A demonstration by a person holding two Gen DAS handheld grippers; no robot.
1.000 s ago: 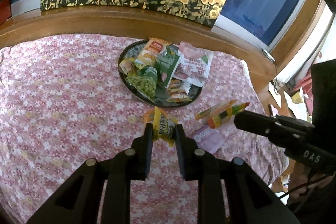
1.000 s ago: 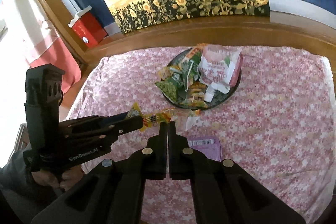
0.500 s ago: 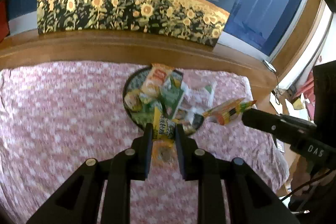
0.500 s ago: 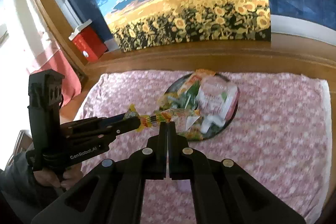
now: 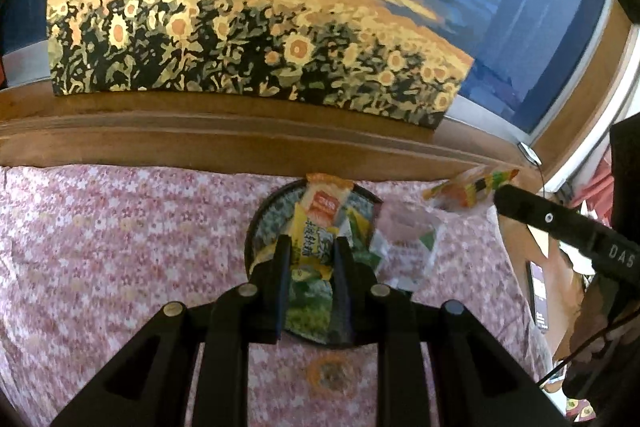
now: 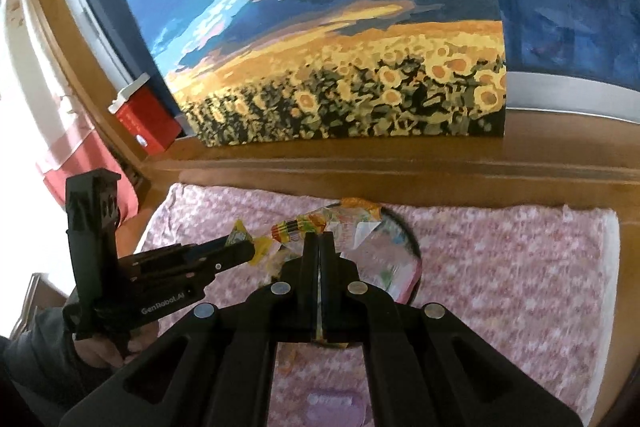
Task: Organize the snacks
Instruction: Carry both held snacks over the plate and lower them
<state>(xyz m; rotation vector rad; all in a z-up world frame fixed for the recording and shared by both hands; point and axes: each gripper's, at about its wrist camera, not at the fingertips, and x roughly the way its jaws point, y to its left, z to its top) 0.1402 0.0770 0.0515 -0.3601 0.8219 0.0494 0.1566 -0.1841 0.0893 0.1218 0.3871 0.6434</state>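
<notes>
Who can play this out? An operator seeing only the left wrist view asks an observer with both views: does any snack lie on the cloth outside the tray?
Observer: Yes, a purple packet lies on the pink cloth, under the right gripper.
Operator: What stands beside the painting?
Observer: A red box with a white lid.
Operator: Who holds my left gripper?
Observer: A hand wraps its handle.

Pink floral-clothed table (image 5: 120,247) bearing dark snack-filled tray (image 5: 256,227), purple packet (image 6: 332,403).
</notes>
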